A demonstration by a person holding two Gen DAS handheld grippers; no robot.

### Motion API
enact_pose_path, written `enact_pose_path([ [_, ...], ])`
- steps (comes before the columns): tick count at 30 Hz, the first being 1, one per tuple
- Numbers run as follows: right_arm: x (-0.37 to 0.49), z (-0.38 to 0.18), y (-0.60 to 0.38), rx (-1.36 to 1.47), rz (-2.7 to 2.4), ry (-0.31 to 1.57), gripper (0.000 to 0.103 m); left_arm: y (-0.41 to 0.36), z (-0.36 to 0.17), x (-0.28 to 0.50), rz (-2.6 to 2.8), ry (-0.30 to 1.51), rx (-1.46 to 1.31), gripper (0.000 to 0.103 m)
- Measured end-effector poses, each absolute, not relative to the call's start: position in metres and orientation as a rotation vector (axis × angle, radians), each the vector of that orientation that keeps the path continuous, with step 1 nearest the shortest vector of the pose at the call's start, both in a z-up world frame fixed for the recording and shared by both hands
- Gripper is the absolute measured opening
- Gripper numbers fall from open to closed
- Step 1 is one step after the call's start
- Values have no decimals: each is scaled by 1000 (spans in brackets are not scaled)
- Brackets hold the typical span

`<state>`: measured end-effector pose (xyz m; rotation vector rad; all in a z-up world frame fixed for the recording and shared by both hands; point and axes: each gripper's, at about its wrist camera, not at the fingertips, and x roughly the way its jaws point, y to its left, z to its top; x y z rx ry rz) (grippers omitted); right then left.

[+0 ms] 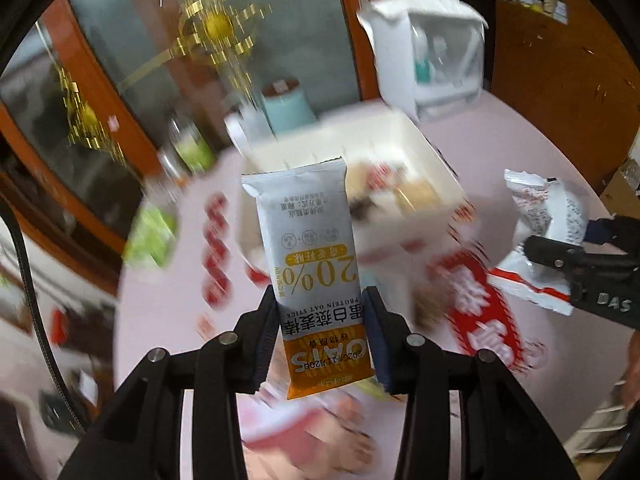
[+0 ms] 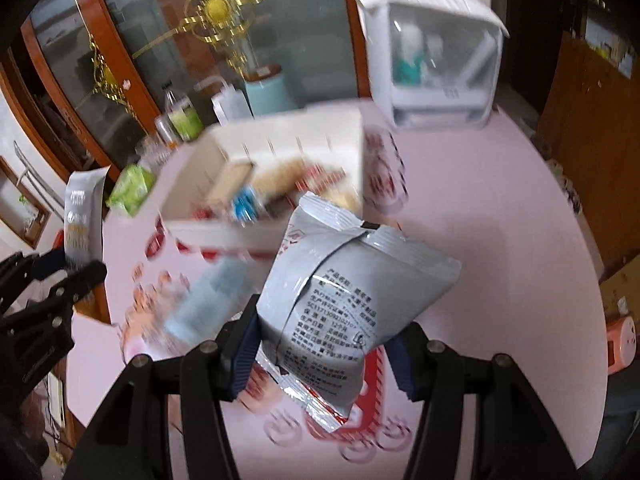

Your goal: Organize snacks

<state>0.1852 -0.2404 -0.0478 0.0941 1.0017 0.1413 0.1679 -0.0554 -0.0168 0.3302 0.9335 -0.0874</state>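
L claw pinched the oat stick pack upright, above the pink tabletop, w/ the white snack box just behind. R claw clamped a grey snack bag, tilted, near that box's front edge.

Oat bar wrapper: pale grey upper part, orange band at lower end, gold "20%" lettering, black characters.
Snack bag: silver-grey back with black print, red-and-white edge at the bottom.
Left gripper and right gripper: black frames, dark blue finger pads.
Table: pale pink, with a red-and-white printed pattern.
Box: white; mixed contents inside, tan, red, blue.
Green packet: light green.
Cup: light teal, brown top.
Door: reddish-brown wood frame, gold ornament on grey glass.
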Motion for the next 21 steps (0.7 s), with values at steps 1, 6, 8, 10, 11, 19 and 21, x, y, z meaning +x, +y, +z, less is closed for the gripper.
enact_pose_path([
  [1, 192, -38, -232, 90, 137, 985, 57, -48, -12, 176, -84, 910, 351, 40],
  [6, 228, 8, -190, 40, 104, 883, 57, -26, 20, 221, -87, 790, 427, 40],
  [8, 246, 24, -175, 15, 96, 844, 57, -24, 28, 240, -98, 757, 438, 40],
  [10, 261, 35, -164, 0, 87, 811, 57, -24, 31, 260, -106, 741, 442, 40],
  [11, 270, 39, -160, -1, 80, 801, 57, -24, 31, 274, -111, 732, 438, 40],
  [19, 342, 10, -151, -2, -8, 857, 57, -37, -22, 348, -117, 860, 398, 41],
  [21, 357, -7, -150, -30, -35, 891, 59, -38, -38, 363, -118, 897, 395, 42],
])
